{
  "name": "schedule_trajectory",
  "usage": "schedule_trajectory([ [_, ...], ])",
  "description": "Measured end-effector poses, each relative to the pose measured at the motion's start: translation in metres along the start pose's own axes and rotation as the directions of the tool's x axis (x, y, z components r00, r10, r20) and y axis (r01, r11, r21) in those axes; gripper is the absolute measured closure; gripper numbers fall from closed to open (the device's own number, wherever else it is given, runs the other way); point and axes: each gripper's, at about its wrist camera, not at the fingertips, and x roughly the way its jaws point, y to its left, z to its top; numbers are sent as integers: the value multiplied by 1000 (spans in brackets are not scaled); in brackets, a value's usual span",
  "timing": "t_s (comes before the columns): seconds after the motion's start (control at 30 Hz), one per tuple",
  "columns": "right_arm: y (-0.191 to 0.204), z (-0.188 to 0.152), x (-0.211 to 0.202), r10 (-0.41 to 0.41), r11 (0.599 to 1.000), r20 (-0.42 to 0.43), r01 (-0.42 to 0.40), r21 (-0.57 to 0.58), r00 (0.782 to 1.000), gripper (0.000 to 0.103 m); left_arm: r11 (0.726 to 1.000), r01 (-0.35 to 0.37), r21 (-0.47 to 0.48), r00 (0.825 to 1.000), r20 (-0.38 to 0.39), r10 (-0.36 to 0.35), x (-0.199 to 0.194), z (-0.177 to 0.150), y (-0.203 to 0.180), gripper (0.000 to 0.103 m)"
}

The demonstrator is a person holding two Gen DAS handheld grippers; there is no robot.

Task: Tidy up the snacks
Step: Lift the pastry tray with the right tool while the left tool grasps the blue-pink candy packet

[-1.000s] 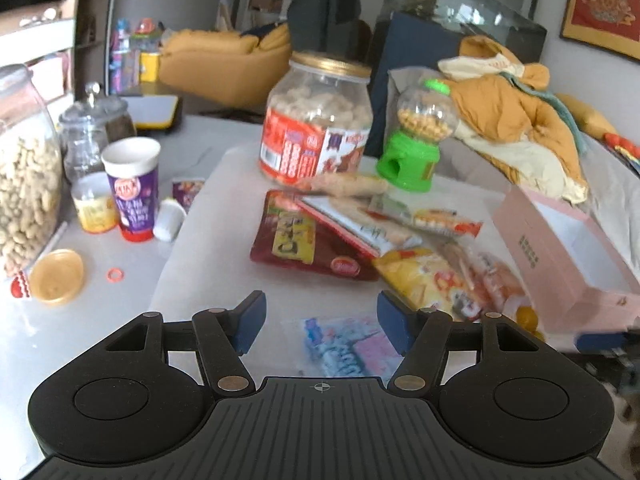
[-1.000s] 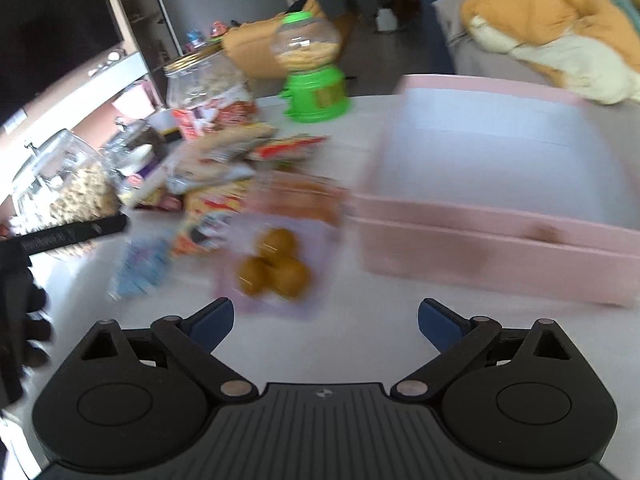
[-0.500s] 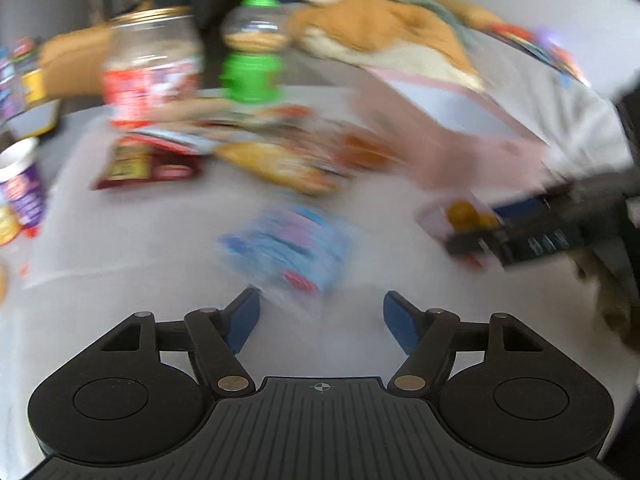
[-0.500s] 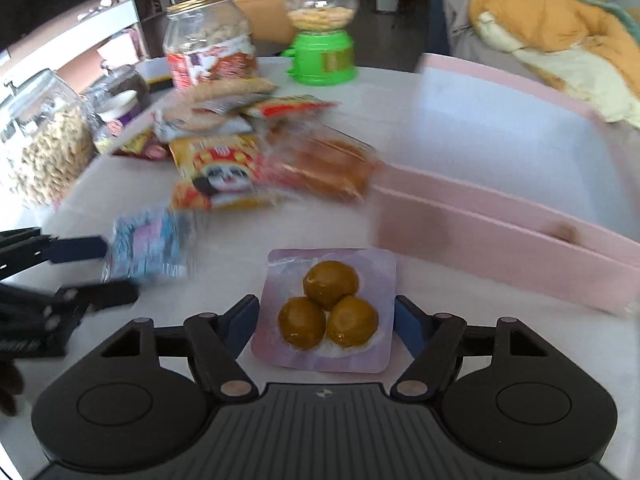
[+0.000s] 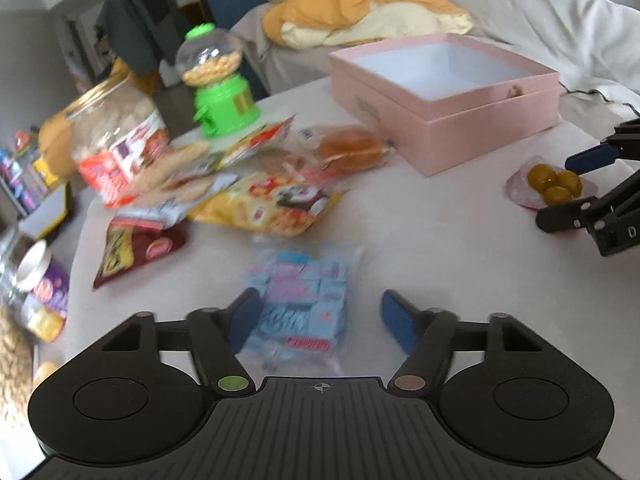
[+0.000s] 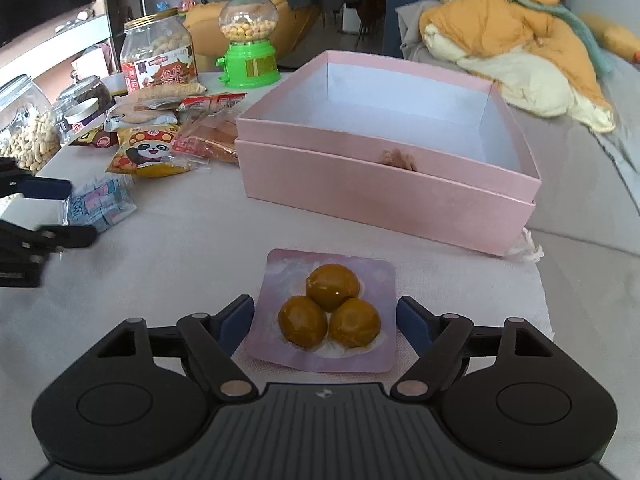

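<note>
Right wrist view places the right gripper (image 6: 325, 316) with jaws spread on either side of the purple packet of three yellow balls (image 6: 325, 312), which lies flat on the white table cover (image 6: 180, 248) just short of the pink box (image 6: 384, 196); a second ago the packet sat well ahead of those fingers, so this arm has closed in to straddle it. Left wrist view shows the left gripper (image 5: 320, 318) likewise unclenched around the near end of the blue candy bag (image 5: 302, 300), having swung from the snack pile (image 5: 256, 184) toward it. Neither packet is gripped yet. The box stands open and holds no snack. Judgement: both arms are staged for pickup; sorting into the box has barely begun, with closing the jaws as the next step.
</note>
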Motion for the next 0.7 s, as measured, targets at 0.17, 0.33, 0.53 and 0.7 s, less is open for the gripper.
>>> schedule_trajectory([
  [0.17, -1, -6, -4, 15, 1000, 19, -15, -17, 1000, 19, 997, 45, -65, 999, 6, -44, 5, 7, 8, 20],
  [0.33, -10, -15, -4, 24, 1000, 48, -25, 19, 999, 13, 998, -41, -50, 999, -4, 41, 14, 9, 23, 21],
  [0.53, -9, -20, -6, 4, 1000, 75, -6, 26, 997, 10, 988, 47, -145, 999, 6, -47, 26, 9, 37, 24],
  [0.7, -12, -20, -5, 7, 999, 72, -10, 39, 997, 8, 976, 54, -210, 998, 42, -46, 21, 4, 31, 36],
])
